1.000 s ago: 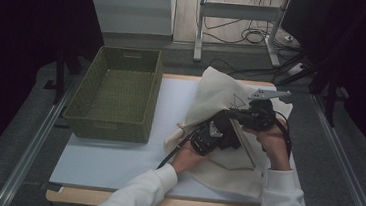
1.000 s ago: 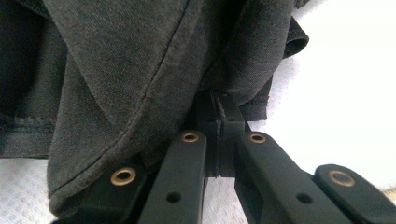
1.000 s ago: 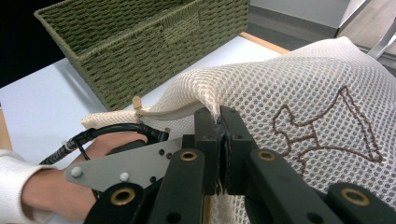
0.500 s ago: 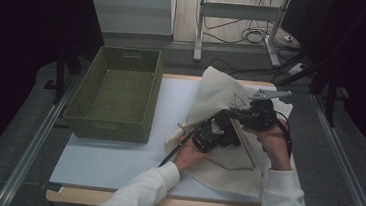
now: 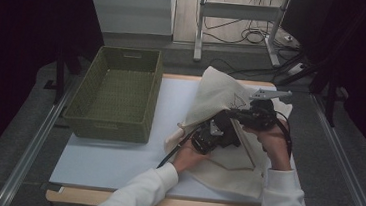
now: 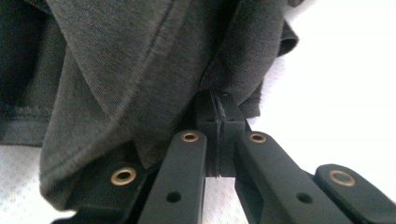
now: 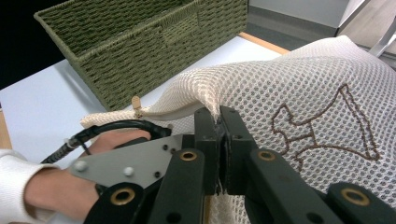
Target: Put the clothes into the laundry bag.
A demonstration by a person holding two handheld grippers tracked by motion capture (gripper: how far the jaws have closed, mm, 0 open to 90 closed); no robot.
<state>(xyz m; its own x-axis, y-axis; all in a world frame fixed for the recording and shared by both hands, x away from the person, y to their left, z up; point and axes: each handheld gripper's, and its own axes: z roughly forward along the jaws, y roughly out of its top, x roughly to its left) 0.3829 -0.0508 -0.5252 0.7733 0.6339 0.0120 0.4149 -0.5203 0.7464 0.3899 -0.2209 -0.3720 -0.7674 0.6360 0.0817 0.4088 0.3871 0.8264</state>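
Mesh bag (image 7: 299,84) edge between right claw (image 7: 219,116) tips

Bare table (image 5: 115,162) open before the green basket (image 5: 116,94), mesh bag (image 5: 216,98) crowding the right half

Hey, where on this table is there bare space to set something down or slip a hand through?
Bare tabletop runs along the near edge in front of the green woven basket. A clear strip also lies between the basket and the cream mesh bag. The right side is crowded: the bag, both hands, the left gripper and right gripper cover it.
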